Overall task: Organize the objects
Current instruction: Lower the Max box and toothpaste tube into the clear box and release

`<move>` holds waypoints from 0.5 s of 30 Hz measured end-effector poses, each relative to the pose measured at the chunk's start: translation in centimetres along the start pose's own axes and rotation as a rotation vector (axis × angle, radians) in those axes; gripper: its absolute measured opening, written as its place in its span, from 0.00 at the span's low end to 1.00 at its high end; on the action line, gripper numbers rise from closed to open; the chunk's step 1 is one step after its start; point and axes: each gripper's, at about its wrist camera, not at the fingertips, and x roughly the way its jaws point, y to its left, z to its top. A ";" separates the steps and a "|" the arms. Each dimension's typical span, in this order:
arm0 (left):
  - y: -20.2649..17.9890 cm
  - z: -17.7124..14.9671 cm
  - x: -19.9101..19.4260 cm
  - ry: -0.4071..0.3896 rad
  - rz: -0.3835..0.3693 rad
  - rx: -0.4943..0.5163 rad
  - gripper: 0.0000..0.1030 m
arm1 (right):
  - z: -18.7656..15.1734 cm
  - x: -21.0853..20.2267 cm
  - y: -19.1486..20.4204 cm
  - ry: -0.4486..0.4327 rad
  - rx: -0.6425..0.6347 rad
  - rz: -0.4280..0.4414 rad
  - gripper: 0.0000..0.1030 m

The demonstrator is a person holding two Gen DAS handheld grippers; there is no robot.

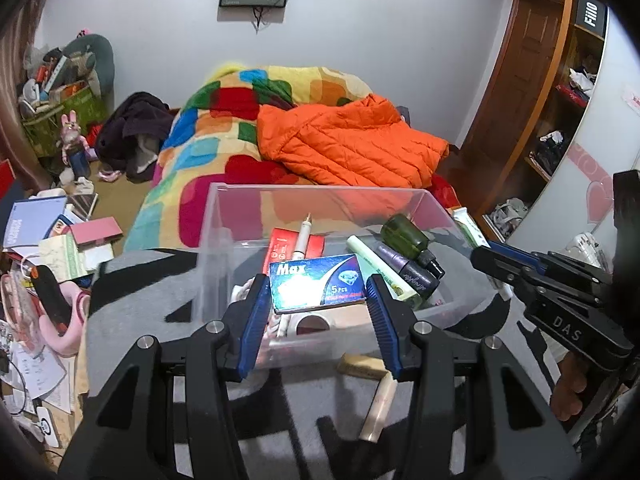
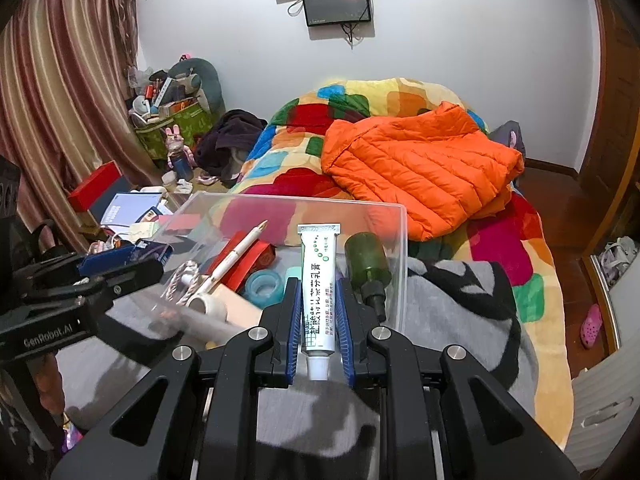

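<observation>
A clear plastic bin (image 1: 224, 216) stands on the grey blanket at the foot of the bed; it also shows in the right wrist view (image 2: 396, 240). My left gripper (image 1: 318, 292) holds a blue "Max" box (image 1: 316, 282) between its pads over the bin's near wall. My right gripper (image 2: 318, 312) is shut on a white ointment tube (image 2: 318, 280), cap toward me, at the bin's right side. Inside the bin lie a green bottle (image 2: 368, 260), a white pen (image 2: 236, 256), a red box (image 1: 280, 248), a tape roll (image 2: 262, 286) and other tubes (image 1: 376, 264).
Two beige items (image 1: 378, 404) lie on the grey patterned blanket (image 1: 132, 320) before the bin. An orange jacket (image 2: 420, 164) lies on the colourful bedspread behind. Books and clutter (image 1: 48, 236) cover the floor at left. A wardrobe stands at right.
</observation>
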 end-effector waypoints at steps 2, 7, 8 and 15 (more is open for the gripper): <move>-0.2 0.1 0.8 0.011 0.006 0.002 0.47 | 0.3 0.9 0.0 0.012 -0.009 -0.009 0.15; -0.4 0.3 2.7 0.048 0.003 0.005 0.47 | 0.8 3.2 0.2 0.050 -0.033 -0.022 0.15; -0.4 0.3 3.0 0.053 0.003 0.007 0.47 | 0.8 3.6 0.3 0.058 -0.035 -0.024 0.15; -0.7 0.1 4.6 0.083 0.000 0.019 0.47 | 0.2 5.8 0.2 0.104 -0.043 -0.027 0.15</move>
